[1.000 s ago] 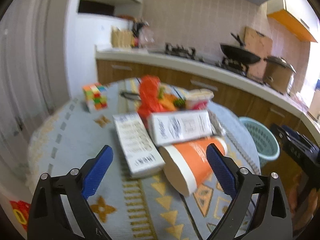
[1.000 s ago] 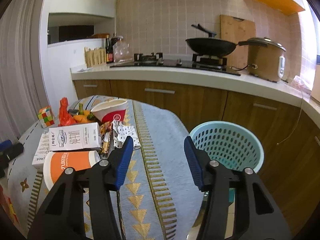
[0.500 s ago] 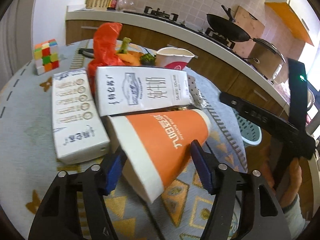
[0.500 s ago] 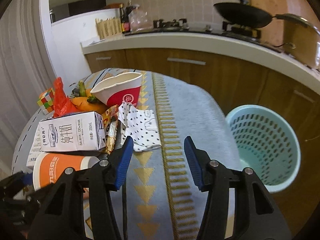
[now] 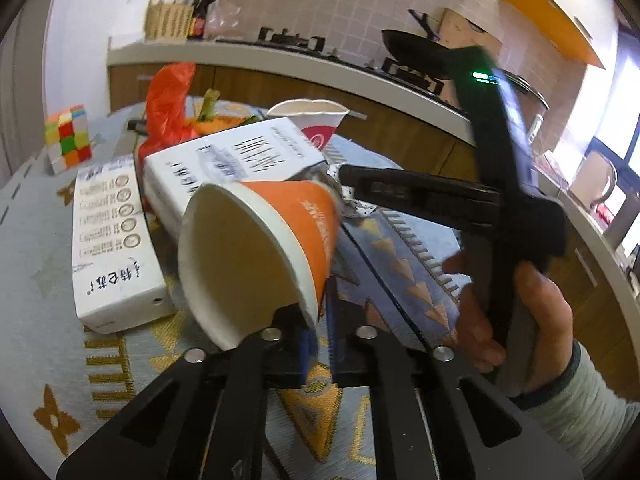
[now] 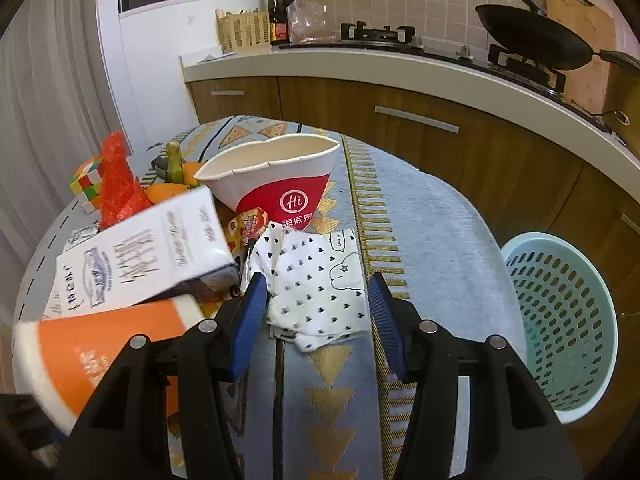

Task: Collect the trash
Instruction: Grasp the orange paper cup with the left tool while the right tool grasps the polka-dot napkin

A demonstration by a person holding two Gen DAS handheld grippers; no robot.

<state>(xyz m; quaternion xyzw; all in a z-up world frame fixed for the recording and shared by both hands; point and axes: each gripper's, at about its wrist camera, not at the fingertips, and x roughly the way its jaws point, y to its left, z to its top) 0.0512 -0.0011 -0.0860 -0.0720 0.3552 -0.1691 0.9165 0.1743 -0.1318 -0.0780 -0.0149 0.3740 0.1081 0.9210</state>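
Observation:
My left gripper [image 5: 318,320] is shut on the rim wall of an orange paper cup [image 5: 256,248], one finger inside the mouth and one outside. The cup [image 6: 100,352] is tipped, its mouth facing the left wrist camera. Behind it, a white milk carton [image 5: 240,160] leans at an angle. My right gripper [image 6: 318,308] stands open, its blue pads on either side of a crumpled white dotted wrapper [image 6: 316,276] on the tablecloth. In the left wrist view a hand [image 5: 520,320] holds that right gripper.
A second carton [image 5: 112,240] lies flat at the left. A red-and-white cup [image 6: 280,180], a red plastic bag [image 5: 168,100], vegetable scraps and a puzzle cube [image 6: 86,184] sit further back. A light blue basket [image 6: 560,320] stands on the floor right of the table.
My left jaws closed from wide open onto the orange cup's rim, and the cup tipped up off the table. My right gripper came forward and down over the dotted wrapper.

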